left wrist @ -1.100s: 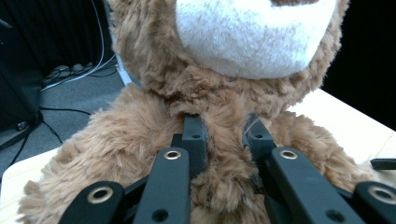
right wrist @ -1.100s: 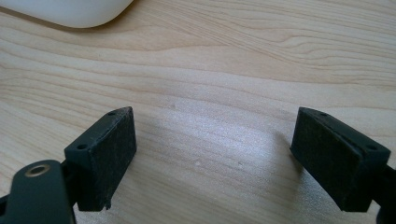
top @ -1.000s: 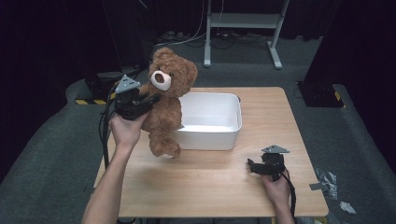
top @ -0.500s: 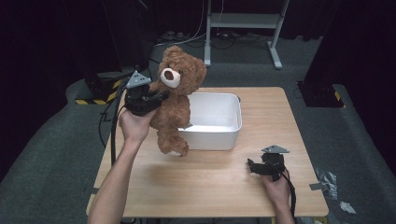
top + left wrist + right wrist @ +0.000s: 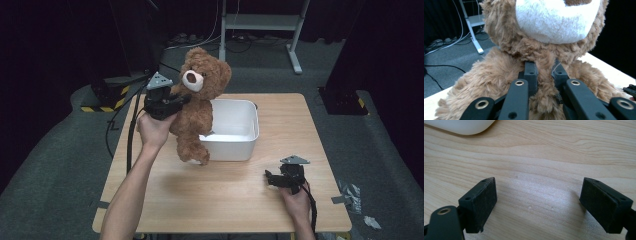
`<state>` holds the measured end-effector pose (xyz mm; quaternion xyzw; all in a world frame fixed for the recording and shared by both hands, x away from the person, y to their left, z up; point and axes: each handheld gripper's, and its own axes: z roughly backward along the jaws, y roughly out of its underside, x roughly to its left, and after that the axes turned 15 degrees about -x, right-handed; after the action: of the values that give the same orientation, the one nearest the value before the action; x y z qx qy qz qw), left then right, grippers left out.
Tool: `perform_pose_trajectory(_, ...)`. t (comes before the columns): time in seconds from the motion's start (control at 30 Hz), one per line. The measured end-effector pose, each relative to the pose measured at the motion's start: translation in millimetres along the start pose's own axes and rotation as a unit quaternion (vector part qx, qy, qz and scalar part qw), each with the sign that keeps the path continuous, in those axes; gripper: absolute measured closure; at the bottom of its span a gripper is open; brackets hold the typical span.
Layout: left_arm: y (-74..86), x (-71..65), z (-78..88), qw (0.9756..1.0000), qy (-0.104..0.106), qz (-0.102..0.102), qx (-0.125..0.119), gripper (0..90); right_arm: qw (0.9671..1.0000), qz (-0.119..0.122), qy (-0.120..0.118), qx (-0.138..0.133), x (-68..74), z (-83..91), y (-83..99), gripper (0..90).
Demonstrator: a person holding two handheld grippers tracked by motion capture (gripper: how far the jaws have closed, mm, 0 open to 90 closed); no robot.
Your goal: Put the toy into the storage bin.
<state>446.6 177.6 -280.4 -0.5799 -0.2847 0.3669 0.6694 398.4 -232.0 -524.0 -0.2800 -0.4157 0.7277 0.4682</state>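
A brown teddy bear [image 5: 200, 107] with a white muzzle hangs upright above the table's left half, its feet just in front of the white tub [image 5: 250, 125]. My left gripper [image 5: 181, 100] is shut on the bear's neck from the left. In the left gripper view the black jaws [image 5: 545, 71] sink into the fur under the bear's [image 5: 499, 75] chin. Near the front right of the table my right gripper [image 5: 270, 178] rests low, pointing left. Its pads [image 5: 481, 200] stand wide apart over bare wood, so the right gripper [image 5: 539, 200] is open with nothing between them.
The wooden table [image 5: 225, 200] carries the white tub near its back middle; the tub's corner [image 5: 461, 126] shows at the top left of the right gripper view. Dark floor, cables and a metal stand [image 5: 295, 45] lie beyond the table.
My left hand has carried the bear to the right, closer to the tub. The right hand and its gripper have stayed in place.
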Motion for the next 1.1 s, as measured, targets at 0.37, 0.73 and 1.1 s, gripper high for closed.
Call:
perform_pose_trajectory(0.37, -5.4, -4.4, -9.8, 0.9999, 0.006, 0.008, -0.004, 79.3, 1.0000, 0.001, 0.000, 0.000, 0.0, 0.0, 0.0, 13.7)
perform_pose_trajectory(0.73, -6.7, -10.5, -21.8, 0.9999, 0.011, 0.012, -0.004, 79.5, 1.0000, -0.002, -0.002, 0.001, 0.4, 0.4, -0.2, 13.7)
perform_pose_trajectory(1.1, -10.2, -22.5, -38.5, 0.9997, 0.025, 0.004, -0.002, 79.3, 1.0000, -0.003, -0.003, 0.002, 0.6, 0.5, -0.2, 13.7)
